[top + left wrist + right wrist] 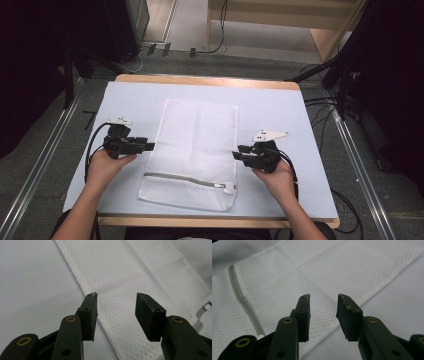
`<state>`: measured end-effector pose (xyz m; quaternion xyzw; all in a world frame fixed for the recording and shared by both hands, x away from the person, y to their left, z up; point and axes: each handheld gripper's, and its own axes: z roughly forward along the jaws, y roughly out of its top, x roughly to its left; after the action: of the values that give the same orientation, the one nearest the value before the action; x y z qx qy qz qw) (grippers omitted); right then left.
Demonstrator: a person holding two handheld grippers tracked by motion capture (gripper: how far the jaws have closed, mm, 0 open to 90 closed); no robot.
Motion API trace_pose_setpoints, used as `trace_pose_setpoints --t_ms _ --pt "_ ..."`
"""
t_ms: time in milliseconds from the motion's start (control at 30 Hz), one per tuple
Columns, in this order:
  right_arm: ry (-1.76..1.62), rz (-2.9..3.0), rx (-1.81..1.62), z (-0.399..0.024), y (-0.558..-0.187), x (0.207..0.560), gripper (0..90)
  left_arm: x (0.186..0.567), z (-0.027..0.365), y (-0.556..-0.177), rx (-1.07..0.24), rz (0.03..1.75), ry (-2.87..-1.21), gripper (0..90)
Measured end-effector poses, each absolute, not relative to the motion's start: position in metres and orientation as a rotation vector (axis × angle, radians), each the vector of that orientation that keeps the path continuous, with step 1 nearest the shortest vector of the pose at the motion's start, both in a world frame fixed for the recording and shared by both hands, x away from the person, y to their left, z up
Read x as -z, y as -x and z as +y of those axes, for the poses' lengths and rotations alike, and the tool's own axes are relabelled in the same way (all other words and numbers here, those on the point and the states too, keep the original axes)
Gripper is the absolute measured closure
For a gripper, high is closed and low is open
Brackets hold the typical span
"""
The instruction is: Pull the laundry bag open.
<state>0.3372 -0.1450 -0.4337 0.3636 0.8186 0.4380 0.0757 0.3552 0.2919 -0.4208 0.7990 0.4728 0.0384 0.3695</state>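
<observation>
Forearms enter from the near edge, each hand carrying a gripper. Left gripper (150,146) sits at the left long edge of the white mesh laundry bag (192,150); right gripper (236,152) sits at the right long edge. Both sets of jaws stand released, nothing between the pads; in the gripper views the mesh edge lies just beyond and below the tips, apparently not yet touched, though contact is hard to judge at this angle. Bag lies flat, lengthwise, on the pale surface (280,115), its grey zipper (185,179) across the near end with the pull (227,189) at the right. Judgement: the step in hand is the approach to a two-sided pinch of the bag's edges. Next move calls for lowering each gripper onto its edge and closing on the fabric.
</observation>
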Motion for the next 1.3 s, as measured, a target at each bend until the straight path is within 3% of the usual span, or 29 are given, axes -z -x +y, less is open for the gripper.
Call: trace_pose_setpoints --t_ms 567,767,867,1100,1200,1300 --pt "-1.176 2.484 -1.107 -0.131 -0.357 0.466 59.3 0.449 0.289 -0.377 -0.1 1.275 -2.095 53.4" --pt "-1.175 2.473 -1.056 -0.125 -0.361 0.471 58.1 0.45 0.282 -0.377 -0.125 1.257 -2.112 57.9" --pt "-1.171 2.462 -1.038 -0.119 -0.362 0.471 61.0 0.451 0.277 -0.377 -0.132 1.256 -2.118 63.0" --pt "-1.197 2.451 -1.004 -0.118 -0.367 0.47 77.4 0.452 0.275 -0.377 -0.168 1.271 -2.128 78.5" --pt "-1.221 2.465 -1.018 -0.119 -0.37 0.469 87.5 0.453 0.275 -0.379 -0.119 1.267 -2.126 87.7" --pt "-1.213 2.497 -1.024 -0.118 -0.373 0.469 89.4 0.451 0.273 -0.378 -0.13 1.262 -2.144 89.6"
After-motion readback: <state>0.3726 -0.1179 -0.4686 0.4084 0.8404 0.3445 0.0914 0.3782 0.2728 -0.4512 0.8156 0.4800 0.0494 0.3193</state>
